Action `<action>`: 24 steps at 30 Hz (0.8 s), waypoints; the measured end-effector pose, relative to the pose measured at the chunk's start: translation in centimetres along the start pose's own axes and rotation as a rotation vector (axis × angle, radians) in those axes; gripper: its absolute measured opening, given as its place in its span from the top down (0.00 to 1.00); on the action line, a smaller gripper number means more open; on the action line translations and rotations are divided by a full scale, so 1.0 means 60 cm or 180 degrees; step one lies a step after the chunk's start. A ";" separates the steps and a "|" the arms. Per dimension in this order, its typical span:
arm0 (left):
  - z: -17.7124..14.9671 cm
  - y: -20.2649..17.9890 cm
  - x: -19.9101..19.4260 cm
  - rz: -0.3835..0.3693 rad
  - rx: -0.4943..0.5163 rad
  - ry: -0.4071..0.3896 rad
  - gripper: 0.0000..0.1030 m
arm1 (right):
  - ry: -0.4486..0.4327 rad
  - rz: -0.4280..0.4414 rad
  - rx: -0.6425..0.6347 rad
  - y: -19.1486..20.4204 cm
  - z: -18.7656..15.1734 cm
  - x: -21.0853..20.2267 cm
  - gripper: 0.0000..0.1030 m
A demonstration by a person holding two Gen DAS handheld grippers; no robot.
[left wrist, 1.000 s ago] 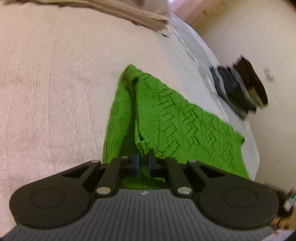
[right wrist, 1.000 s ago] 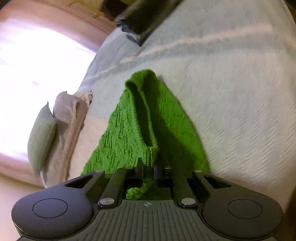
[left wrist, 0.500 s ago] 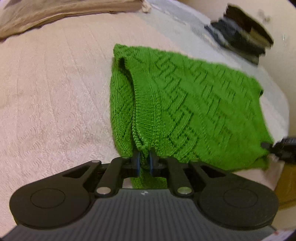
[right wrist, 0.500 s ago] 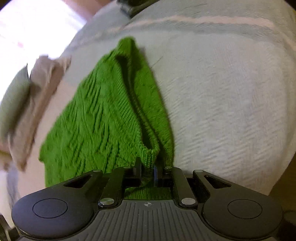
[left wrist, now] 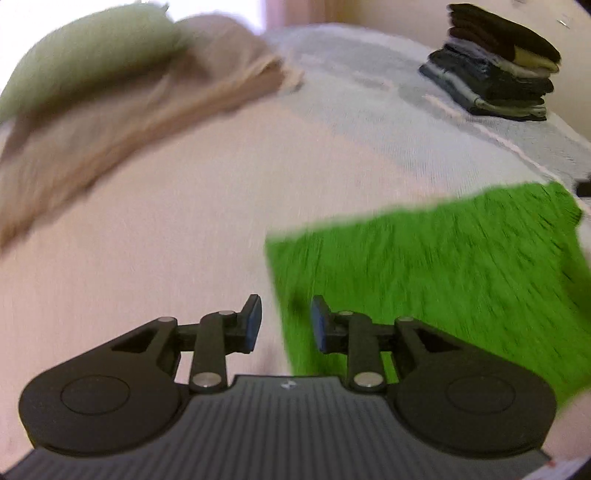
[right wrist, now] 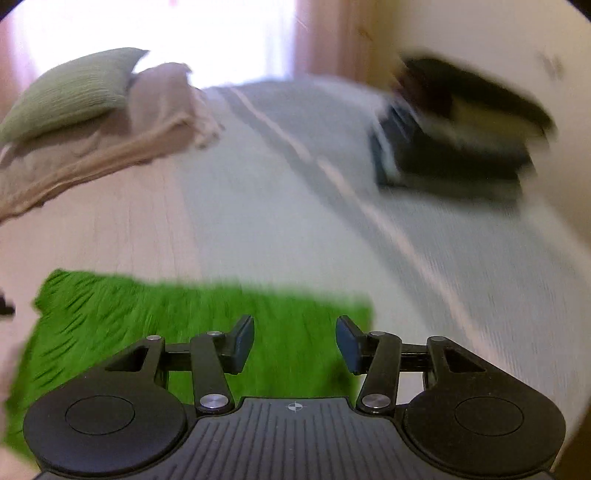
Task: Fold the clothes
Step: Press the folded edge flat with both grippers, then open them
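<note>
A bright green knitted garment point(left wrist: 436, 273) lies flat and folded on the bed, blurred by motion in both views. My left gripper point(left wrist: 285, 324) is open above its left edge, with nothing between the fingers. In the right wrist view the same green garment point(right wrist: 155, 325) fills the lower left, and my right gripper point(right wrist: 294, 343) stands open over its right edge, holding nothing. A stack of folded dark clothes point(left wrist: 495, 70) sits at the far right of the bed, and the same stack point(right wrist: 458, 136) shows blurred in the right wrist view.
A pale bedspread point(left wrist: 184, 206) covers the bed, turning grey with a light stripe point(right wrist: 332, 173) toward the stack. A beige blanket point(left wrist: 147, 103) and a green pillow point(right wrist: 74, 92) lie at the far left. A cream wall point(right wrist: 480, 33) stands behind the stack.
Both grippers were shut on the green garment's edges; now both are open and drawn back, and the garment lies flat on the bed. Both cameras swung upward fast.
</note>
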State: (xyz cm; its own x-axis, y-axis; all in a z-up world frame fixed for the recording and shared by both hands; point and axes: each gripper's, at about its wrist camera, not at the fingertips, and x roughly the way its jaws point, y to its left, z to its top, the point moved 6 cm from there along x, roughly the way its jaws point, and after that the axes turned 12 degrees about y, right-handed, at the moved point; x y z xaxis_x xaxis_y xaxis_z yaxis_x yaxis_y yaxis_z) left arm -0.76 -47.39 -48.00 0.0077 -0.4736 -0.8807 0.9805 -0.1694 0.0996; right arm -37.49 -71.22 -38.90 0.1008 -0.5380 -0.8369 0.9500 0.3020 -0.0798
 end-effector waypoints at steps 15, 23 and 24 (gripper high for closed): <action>0.010 -0.034 0.073 0.0045 0.0242 0.0258 0.70 | 0.0254 0.0128 0.0274 -0.049 -0.105 0.006 0.49; -0.115 -0.132 -0.028 -0.0428 0.0096 0.0499 0.66 | 0.0787 0.0272 0.0346 0.066 -0.251 -0.028 0.49; -0.136 -0.138 -0.016 -0.0436 0.0037 0.0638 0.66 | 0.0871 0.0270 0.0350 0.068 -0.273 -0.020 0.49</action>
State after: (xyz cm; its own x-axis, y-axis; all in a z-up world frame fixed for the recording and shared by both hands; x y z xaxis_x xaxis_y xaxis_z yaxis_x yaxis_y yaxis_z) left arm -7.29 -38.49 -51.74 -0.0854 -0.2646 -0.9606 0.9727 -0.2308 -0.0229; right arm -38.59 -56.44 -47.10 0.1118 -0.2781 -0.9540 0.9694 0.2418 0.0431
